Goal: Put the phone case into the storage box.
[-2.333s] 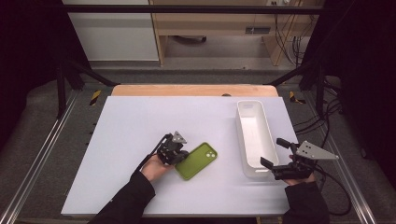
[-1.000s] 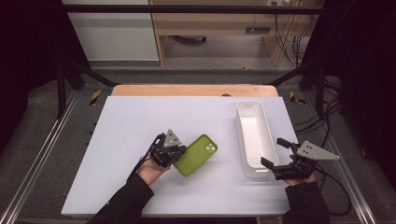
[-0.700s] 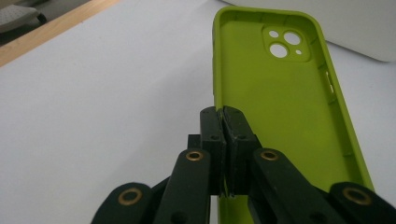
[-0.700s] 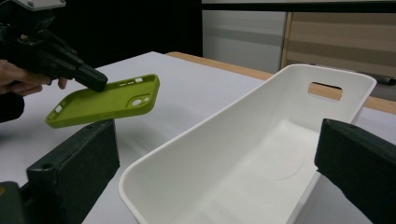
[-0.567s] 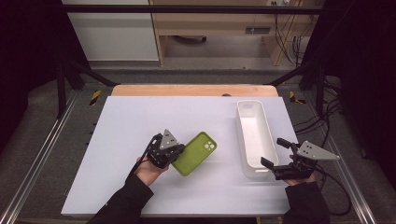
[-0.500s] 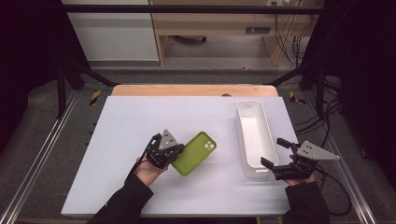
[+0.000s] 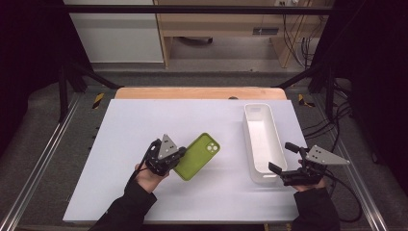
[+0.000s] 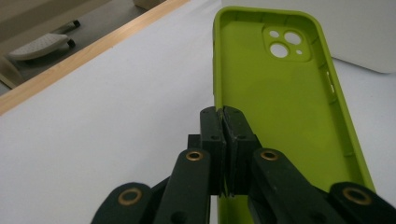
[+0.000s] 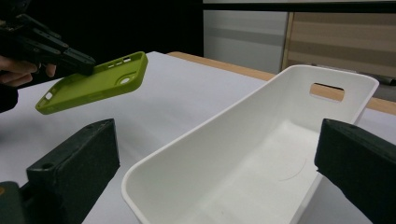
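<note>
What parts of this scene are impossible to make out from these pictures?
- Left gripper view: the lower end of the lime-green soft phone case is hidden behind the left gripper and cut off by the bottom edge.
- Right gripper view: the near end of the long white plastic bin runs off the bottom edge.
- High view: the right gripper is too small to tell whether its fingers touch the bin.

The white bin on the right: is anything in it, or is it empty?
Empty. The white bin shows only its bare floor and walls in the right gripper view.
</note>
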{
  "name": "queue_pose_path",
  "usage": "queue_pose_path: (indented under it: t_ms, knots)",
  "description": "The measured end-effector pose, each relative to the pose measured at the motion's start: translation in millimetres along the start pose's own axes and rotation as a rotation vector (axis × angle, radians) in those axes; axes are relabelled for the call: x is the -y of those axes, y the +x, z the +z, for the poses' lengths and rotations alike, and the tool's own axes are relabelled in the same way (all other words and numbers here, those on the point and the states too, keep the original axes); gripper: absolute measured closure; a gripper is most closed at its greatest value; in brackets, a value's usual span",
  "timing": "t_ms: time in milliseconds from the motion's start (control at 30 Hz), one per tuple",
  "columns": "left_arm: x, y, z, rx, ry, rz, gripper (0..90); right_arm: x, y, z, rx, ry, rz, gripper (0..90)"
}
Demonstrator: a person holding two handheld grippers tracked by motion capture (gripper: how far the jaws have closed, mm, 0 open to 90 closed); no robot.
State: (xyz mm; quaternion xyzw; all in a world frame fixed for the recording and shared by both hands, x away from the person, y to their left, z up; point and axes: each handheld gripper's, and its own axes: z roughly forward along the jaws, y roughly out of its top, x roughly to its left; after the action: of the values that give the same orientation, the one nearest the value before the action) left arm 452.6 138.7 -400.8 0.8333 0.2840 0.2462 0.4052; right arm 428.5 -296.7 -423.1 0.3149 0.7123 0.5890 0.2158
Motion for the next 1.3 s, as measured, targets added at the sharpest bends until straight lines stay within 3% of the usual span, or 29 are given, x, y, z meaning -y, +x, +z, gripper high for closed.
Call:
queue_pose_path:
  t_ms: [767,1300]
  knots:
    - [4.6,-6.8,-15.6,-0.03,-0.043,0.061,87.6,-3.6,4.6,2.8,-0.023,0.009,-0.003,0.5]
    - [1.0,-15.7,-19.6,-0.021,-0.056,0.093,87.6,-9.5,13.7,8.6,-0.048,0.023,-0.02,0.5]
